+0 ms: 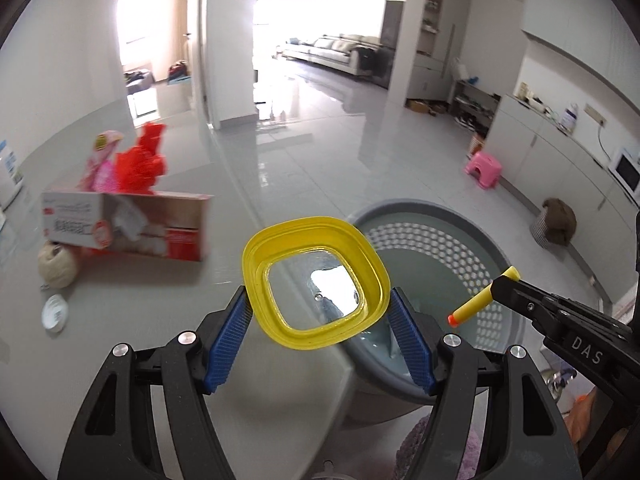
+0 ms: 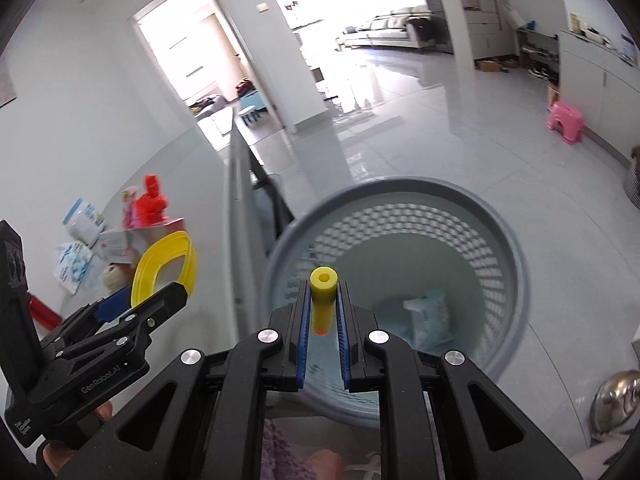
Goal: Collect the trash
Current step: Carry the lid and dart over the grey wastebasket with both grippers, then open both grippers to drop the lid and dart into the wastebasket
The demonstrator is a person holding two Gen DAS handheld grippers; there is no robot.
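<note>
Left gripper (image 1: 320,312): blue-padded jaws spread fairly wide and pressed on the two sides of a yellow lid (image 1: 316,282); the lid's open face looks at the camera, and the table shows through its clear middle.
Right gripper (image 2: 323,312): jaws nearly together, pinching a yellow foam dart (image 2: 322,300) between the blue pads.
Dart direction: long axis runs along the fingers; the hollow yellow end points away from the camera and the orange tip (image 2: 320,332) sits back between the pads.
Dart place: held in the air above the open mouth of a grey bin (image 2: 516,248).
Lid place: held above the table edge, just left of the bin rim in the left wrist view.
Bin: round, with perforated walls; a pale packet (image 2: 430,316) lies at the bottom.
Surface: a grey glass-topped table (image 1: 140,340) with a rounded edge; the bin stands on the floor beside it.
Table count: one printed box (image 1: 128,226), one ball of cream string (image 1: 56,266), one small white round lid (image 1: 55,312), one red crumpled bag (image 1: 144,160), one pink package (image 1: 102,164).
Room: glossy pale floor tiles (image 1: 340,152), white walls, an open doorway, one light sofa (image 1: 340,50) far back, white cabinets on the right.
Floor count: one pink stool (image 1: 484,168).
</note>
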